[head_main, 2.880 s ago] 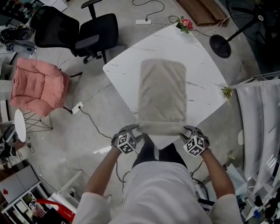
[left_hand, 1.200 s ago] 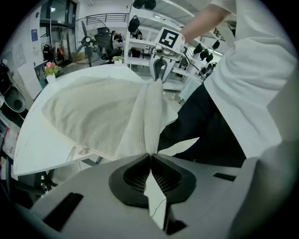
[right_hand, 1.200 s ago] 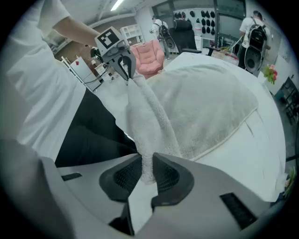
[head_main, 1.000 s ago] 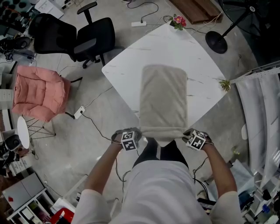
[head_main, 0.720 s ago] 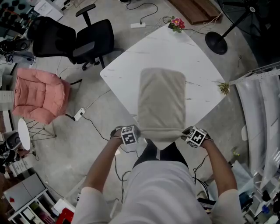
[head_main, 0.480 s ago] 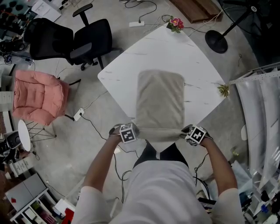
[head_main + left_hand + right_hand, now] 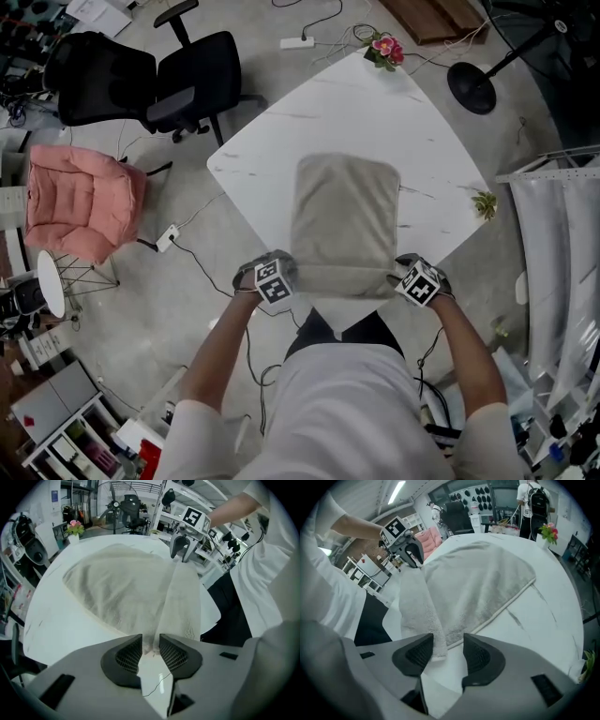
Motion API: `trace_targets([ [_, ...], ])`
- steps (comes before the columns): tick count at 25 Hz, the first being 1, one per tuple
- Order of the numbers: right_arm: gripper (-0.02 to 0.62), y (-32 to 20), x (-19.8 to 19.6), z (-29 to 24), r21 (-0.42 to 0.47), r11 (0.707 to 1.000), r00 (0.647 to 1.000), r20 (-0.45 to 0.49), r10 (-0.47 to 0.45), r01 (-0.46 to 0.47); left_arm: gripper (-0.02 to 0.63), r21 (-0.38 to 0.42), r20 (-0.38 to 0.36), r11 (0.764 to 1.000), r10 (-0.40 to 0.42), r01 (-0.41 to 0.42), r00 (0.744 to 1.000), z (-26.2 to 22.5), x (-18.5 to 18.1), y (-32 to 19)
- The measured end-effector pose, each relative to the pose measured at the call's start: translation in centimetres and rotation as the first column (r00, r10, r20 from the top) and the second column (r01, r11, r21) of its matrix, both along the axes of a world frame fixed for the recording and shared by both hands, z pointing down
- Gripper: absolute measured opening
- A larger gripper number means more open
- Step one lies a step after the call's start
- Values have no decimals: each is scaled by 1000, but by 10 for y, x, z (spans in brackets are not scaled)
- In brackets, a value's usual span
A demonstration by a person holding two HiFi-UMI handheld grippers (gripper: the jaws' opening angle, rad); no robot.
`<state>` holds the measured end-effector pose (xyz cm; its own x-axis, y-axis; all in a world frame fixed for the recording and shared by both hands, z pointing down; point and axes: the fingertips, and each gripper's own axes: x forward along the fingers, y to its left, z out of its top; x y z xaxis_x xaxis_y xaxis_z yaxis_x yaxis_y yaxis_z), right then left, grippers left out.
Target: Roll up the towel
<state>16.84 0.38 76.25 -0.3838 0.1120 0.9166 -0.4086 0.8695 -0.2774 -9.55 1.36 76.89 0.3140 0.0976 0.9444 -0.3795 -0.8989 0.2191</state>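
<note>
As the beige terry towel [image 7: 345,220], prob. soft & light, lies on the white marble desk [image 7: 281,141] w/ near edge folded, grab the fold's ends; L gripper [image 7: 150,641] & R gripper [image 7: 448,641] jaws have just been opening, fold loose between.

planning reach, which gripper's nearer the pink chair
Left. Left gripper: towel end toward the pink chair; right gripper: opposite end. Both grippers' jaws have just been opening, towel between them.

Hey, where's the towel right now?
In the head view, the towel lies lengthwise down the middle of the white table, its folded near end at the corner closest to the person, its far end toward the pink flowers.
</note>
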Motion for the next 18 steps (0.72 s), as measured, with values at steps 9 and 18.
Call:
trace_targets([
  [9,245,-26,-2,7,172,985,997,-63,39,-28,195,146,14,981,-132,128,991,11,-13,-28],
  [18,216,-20,-5,-49,264,957,993,44,110,-117,193,221,-133,963,-125,152,983,-45,-10,-15],
])
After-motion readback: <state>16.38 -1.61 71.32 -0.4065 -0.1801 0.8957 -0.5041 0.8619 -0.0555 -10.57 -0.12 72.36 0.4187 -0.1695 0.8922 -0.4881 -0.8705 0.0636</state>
